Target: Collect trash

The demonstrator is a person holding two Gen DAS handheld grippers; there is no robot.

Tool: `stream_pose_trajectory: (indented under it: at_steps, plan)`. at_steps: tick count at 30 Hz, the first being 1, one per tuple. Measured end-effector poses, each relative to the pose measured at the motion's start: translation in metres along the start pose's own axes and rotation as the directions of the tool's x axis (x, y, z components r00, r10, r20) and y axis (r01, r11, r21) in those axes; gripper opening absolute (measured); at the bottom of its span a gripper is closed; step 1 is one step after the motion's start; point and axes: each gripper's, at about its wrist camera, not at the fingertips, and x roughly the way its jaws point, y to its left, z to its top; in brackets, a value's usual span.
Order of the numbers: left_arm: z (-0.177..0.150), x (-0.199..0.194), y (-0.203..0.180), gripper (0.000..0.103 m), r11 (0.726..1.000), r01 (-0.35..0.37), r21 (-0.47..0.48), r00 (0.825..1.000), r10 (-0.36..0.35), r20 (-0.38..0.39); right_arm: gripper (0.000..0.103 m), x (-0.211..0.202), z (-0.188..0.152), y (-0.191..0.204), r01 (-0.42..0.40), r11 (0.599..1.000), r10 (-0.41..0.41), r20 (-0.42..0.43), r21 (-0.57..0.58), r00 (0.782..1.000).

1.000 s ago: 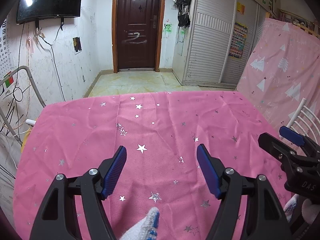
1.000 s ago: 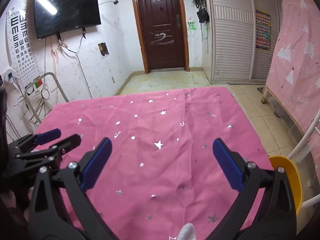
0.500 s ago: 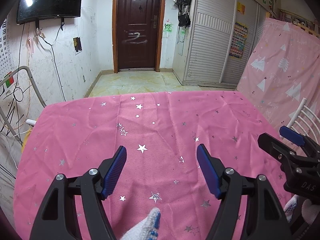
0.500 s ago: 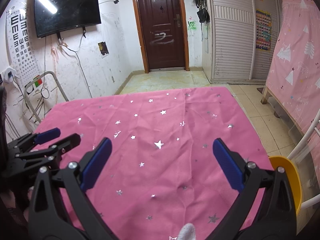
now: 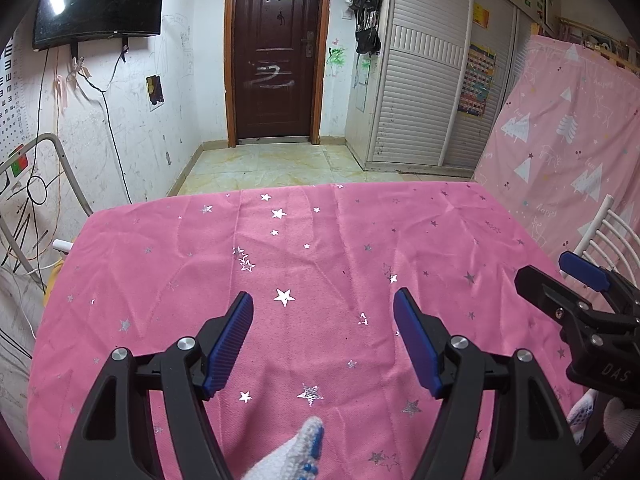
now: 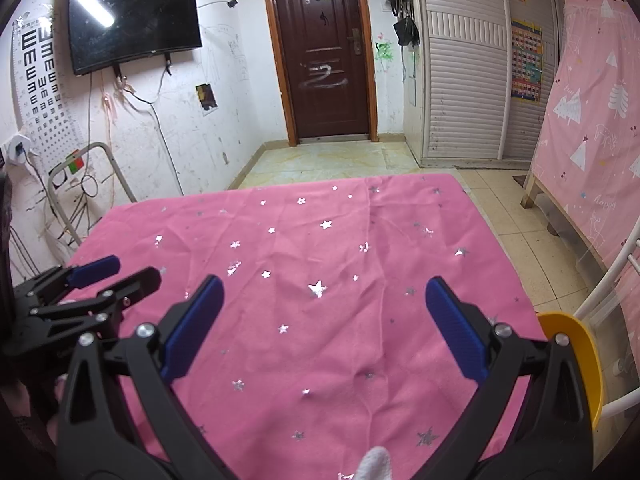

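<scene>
My left gripper [image 5: 323,304] is open and empty above the near part of a table covered with a pink star-print cloth [image 5: 304,256]. My right gripper [image 6: 324,294] is open and empty, held over the same cloth [image 6: 320,248]. Each gripper shows at the edge of the other's view: the right one [image 5: 576,284] at the right of the left wrist view, the left one [image 6: 104,276] at the left of the right wrist view. No trash shows on the cloth in either view.
A yellow bin or bowl rim [image 6: 576,360] sits at the table's right edge by a white chair [image 6: 612,280]. A metal rack with cables [image 6: 80,196] stands left of the table. Tiled floor leads to a dark door [image 5: 276,52].
</scene>
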Motion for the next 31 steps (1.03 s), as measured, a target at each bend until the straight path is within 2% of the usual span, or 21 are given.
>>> stream_pose_trajectory:
  at_steps: [18,31]
  plan:
    - [-0.0005,-0.0006,0.0003,0.065,1.000,0.013,-0.008,1.000,-0.013,0.005,0.097,-0.0004,0.0000,0.0002,0.001,1.000,-0.001,0.001,0.000,1.000]
    - [0.0003,0.0005,-0.0017,0.065,1.000,-0.003,-0.003,1.000,0.003,-0.002,0.097,0.0006,-0.0009,-0.0017,0.002,1.000,-0.002,-0.006,0.002,1.000]
